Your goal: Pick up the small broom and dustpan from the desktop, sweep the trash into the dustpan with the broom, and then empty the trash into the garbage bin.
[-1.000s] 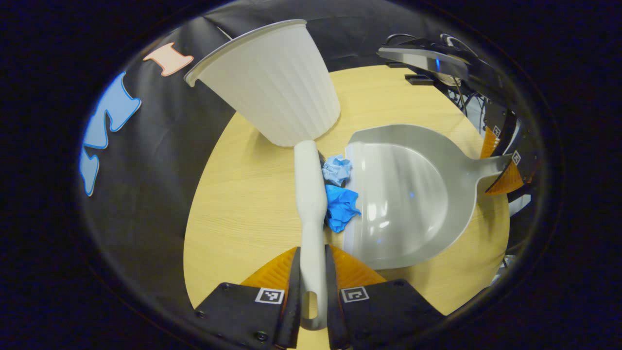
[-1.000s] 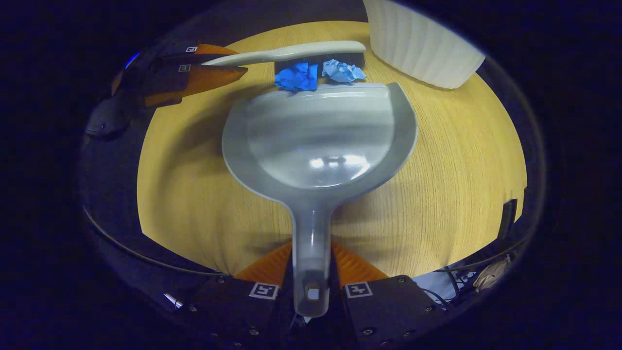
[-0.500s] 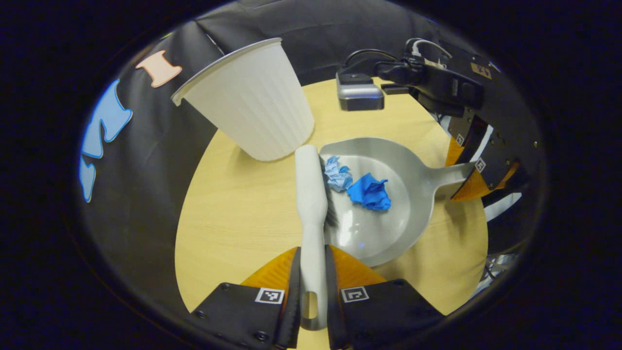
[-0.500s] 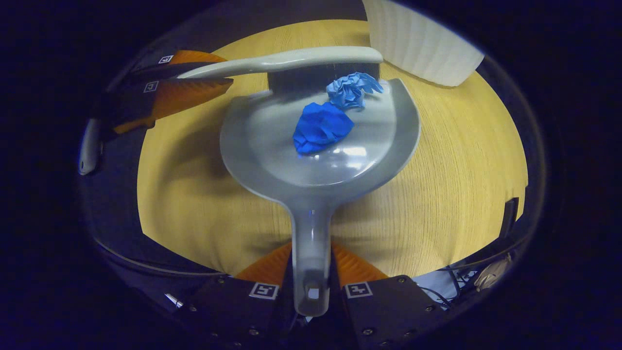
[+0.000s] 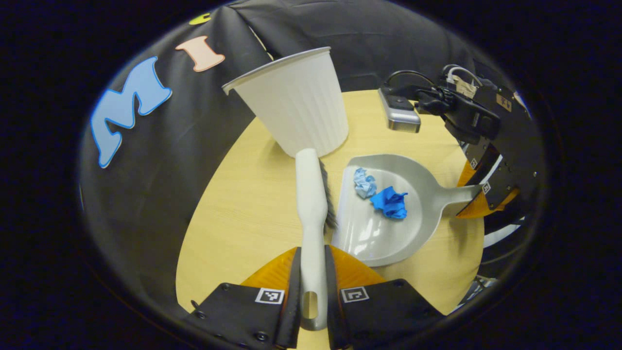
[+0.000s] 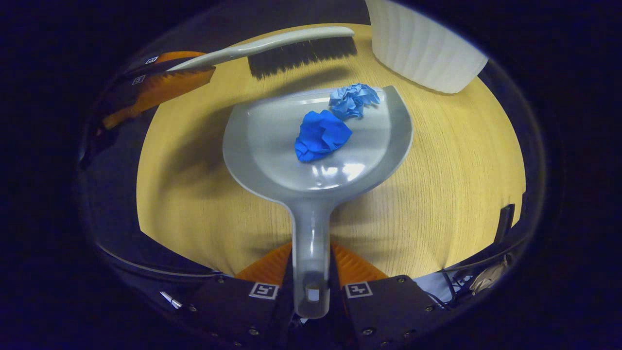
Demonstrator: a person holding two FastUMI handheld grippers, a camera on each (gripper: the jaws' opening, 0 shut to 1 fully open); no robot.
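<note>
Since half a second ago the broom [image 5: 311, 204] has drawn back off the dustpan [image 5: 384, 228]; its dark bristles, which were over the pan's lip beside the paper, are now clear of it, with bare table showing between brush and pan in the right gripper view. Both paper balls have stayed in the pan.

The dustpan [image 6: 316, 150] is a pale grey glossy scoop with a straight handle, lying low over the wooden table [image 6: 437, 204]. The dark blue crumpled ball [image 6: 321, 135] sits near the pan's middle, and the light blue crumpled ball [image 6: 353, 99] lies just beyond it near the front lip, the two touching or nearly so. The right gripper [image 6: 311, 277] is closed on the dustpan's handle, both fingers pressing its sides. The left gripper [image 5: 312, 272] is clamped the same way on the broom's white handle, the brush head pointing away toward the bin.

The white ribbed garbage bin [image 5: 296, 109] stands on the table just past the broom's tip and beside the pan's far corner. In the left gripper view the right gripper [image 5: 478, 194] appears at the pan's handle end.
</note>
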